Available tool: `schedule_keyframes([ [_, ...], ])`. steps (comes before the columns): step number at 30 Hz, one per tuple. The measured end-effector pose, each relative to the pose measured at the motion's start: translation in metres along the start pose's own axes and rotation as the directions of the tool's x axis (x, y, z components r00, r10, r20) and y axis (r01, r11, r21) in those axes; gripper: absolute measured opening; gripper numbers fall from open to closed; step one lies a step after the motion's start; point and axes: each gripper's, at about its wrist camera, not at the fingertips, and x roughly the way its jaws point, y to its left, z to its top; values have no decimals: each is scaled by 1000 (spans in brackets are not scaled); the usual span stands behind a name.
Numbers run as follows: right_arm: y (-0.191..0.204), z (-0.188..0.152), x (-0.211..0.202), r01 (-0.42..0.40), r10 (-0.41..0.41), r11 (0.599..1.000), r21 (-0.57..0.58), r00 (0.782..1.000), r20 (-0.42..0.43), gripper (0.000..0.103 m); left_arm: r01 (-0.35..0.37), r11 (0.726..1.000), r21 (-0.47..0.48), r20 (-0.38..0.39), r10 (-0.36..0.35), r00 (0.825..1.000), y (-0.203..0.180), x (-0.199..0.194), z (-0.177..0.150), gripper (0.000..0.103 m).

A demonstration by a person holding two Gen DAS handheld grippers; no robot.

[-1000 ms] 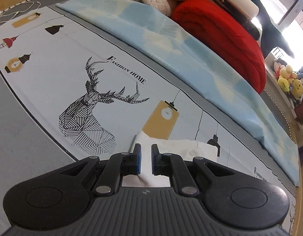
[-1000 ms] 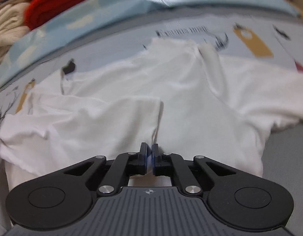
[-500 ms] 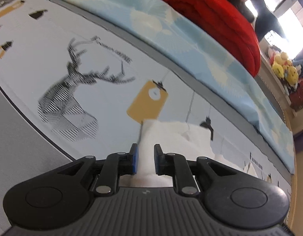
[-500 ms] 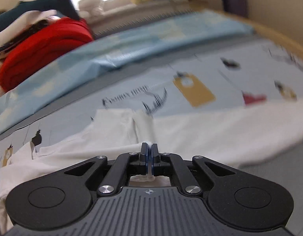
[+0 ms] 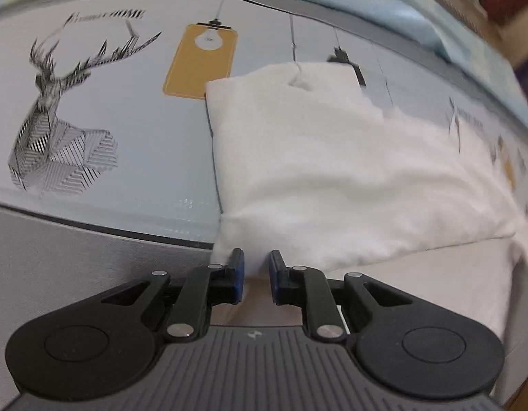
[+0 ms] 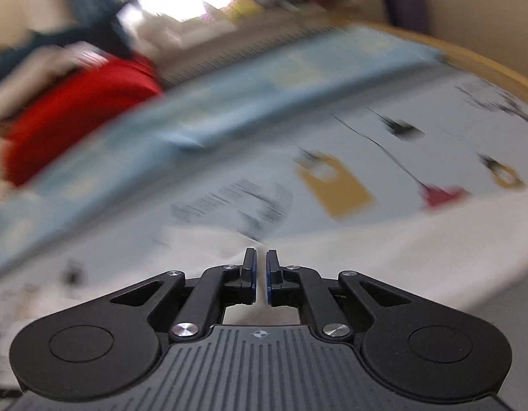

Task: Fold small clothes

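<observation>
A small white garment (image 5: 332,171) lies on the printed mat, one layer folded over another. My left gripper (image 5: 256,274) points steeply down at its near left corner. Its jaws stand a little apart, with the cloth's edge just beyond the fingertips and not pinched. The right wrist view is motion-blurred. My right gripper (image 6: 260,270) hovers over the white garment (image 6: 366,257), its jaws opening to a narrow gap with nothing between them.
The mat carries a deer print (image 5: 62,126) and a yellow lamp print (image 5: 198,61), with a grey border (image 5: 75,250) on the near side. A light blue cloth (image 6: 229,109) runs along the far side. Behind it are a red folded item (image 6: 75,116) and other piled textiles.
The left gripper tipped downward and moved over the garment's corner, its jaws parting slightly. The right gripper let go of the white fold it pinched and swung sideways.
</observation>
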Motion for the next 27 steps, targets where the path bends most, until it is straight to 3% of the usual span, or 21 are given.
schedule_keyframes([
  [1,-6,0,1,23,-23,999,35,1000,-10,9,-1,1000,10,0,1,1000,0,-3,0,18],
  [4,-13,2,-2,-18,19,995,102,1000,-12,10,-6,1000,11,54,6,999,0,-15,2,19],
  [8,-8,-3,3,-78,85,991,108,995,-60,22,103,995,-5,88,-102,991,-6,-17,5,24],
  [10,-7,-9,14,-98,114,986,134,987,-117,22,72,997,22,46,-73,996,-9,-8,2,26],
  [11,-7,-11,19,-102,122,985,142,982,-146,23,18,999,42,3,-18,1000,-8,1,-1,25],
  [12,-5,-16,23,-95,121,985,145,977,-179,24,0,999,54,-11,1,1000,-7,5,-4,16],
  [13,-4,-19,28,-78,105,987,139,974,-199,25,3,999,48,-17,-2,1000,-4,6,-5,16],
  [17,-6,-26,40,-22,56,990,142,969,-239,26,73,996,-49,81,-69,994,9,-13,3,24],
  [21,-4,-26,41,-28,58,991,132,972,-227,26,81,978,-191,170,-48,984,33,-13,8,26],
  [22,-3,-27,42,-32,60,992,126,972,-226,25,96,971,-218,190,-54,980,38,-12,8,28],
  [23,-2,-27,42,-42,67,992,115,973,-222,14,106,961,-254,208,-53,977,43,-10,10,29],
  [25,1,-26,40,-44,60,995,86,980,-192,6,141,945,-295,249,-66,966,50,-6,12,34],
  [27,2,-22,32,-65,77,994,83,986,-148,3,163,932,-322,270,-75,960,54,-1,13,43],
])
